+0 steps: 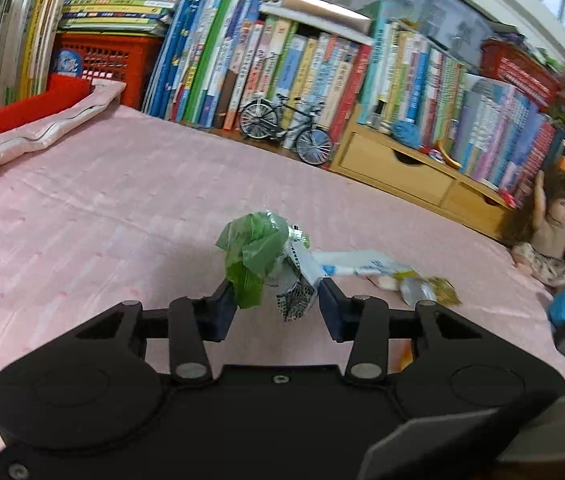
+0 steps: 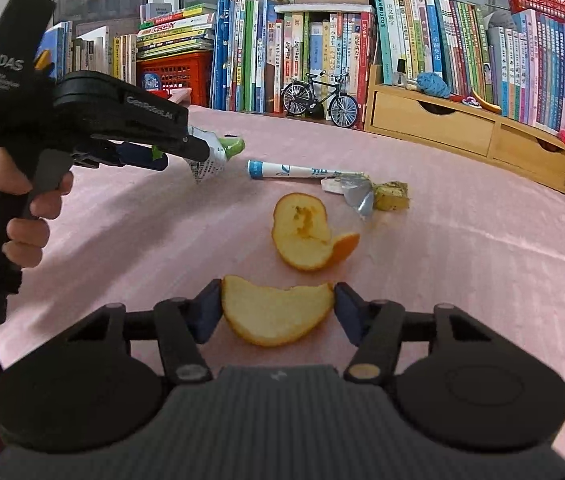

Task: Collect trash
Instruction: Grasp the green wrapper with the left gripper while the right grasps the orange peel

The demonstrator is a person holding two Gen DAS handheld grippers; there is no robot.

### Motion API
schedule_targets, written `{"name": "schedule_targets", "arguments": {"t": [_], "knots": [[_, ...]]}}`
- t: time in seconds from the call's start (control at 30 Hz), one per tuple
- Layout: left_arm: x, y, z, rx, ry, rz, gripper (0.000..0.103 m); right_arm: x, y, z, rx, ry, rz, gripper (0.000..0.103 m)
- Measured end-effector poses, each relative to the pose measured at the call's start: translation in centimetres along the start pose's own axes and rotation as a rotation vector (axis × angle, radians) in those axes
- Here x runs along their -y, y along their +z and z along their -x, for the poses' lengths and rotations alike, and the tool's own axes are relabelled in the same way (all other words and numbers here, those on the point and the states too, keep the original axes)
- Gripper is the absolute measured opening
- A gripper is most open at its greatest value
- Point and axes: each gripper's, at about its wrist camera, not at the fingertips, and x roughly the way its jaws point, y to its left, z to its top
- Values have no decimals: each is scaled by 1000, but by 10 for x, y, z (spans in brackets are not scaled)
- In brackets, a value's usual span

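Crumpled green wrapper [image 1: 256,256] sits pinched in the left gripper [image 1: 278,300], its glossy green film bunched at the front and a white printed tail hanging below, the whole wad lifted clear of the pink bedspread [image 1: 102,208]. From the right wrist view that same wrapper [image 2: 218,152] pokes out of the left gripper [image 2: 198,150], a hand [image 2: 22,200] wrapped around its grey handle. Over on the right, the right gripper [image 2: 278,308] has its blue pads pressed against both ends of a curved piece of orange peel [image 2: 278,312], pale pith facing up, orange rim along the lower edge. Just beyond it a second peel [image 2: 306,232] lies cupped on the cloth, untouched. Further out, a long white and blue wrapper [image 2: 298,170] lies flat, touching a crinkled silver and gold foil wrapper [image 2: 374,196]. Nothing blocks either tool. The bedspread is soft, faintly striped fabric. Behind, a model bicycle [image 2: 320,98] stands before rows of upright books [image 2: 322,48], beside a wooden drawer unit [image 2: 434,124], a red plastic crate [image 2: 178,68] to the left, and a doll [image 1: 546,236] at the far right of the left view
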Motion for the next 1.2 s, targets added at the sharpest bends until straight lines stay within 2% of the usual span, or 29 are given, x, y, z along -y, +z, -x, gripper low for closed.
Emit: {"name": "schedule_targets", "arguments": {"t": [0.4,0.8,1.03,1.2], "knots": [[4,-42,77,23,-131,-51,37,-5,-30,53,39,-16,-25,63],[-3,-83,141,13,-217,-90,36,-14,-56,95,61,-11,-77,62],[-10,-110,184,-10,-259,-153,36,-32,-71,119,55,14,-52,62],[-17,-136,214,-54,-282,-184,36,-50,-90,138,15,55,-36,62]]}}
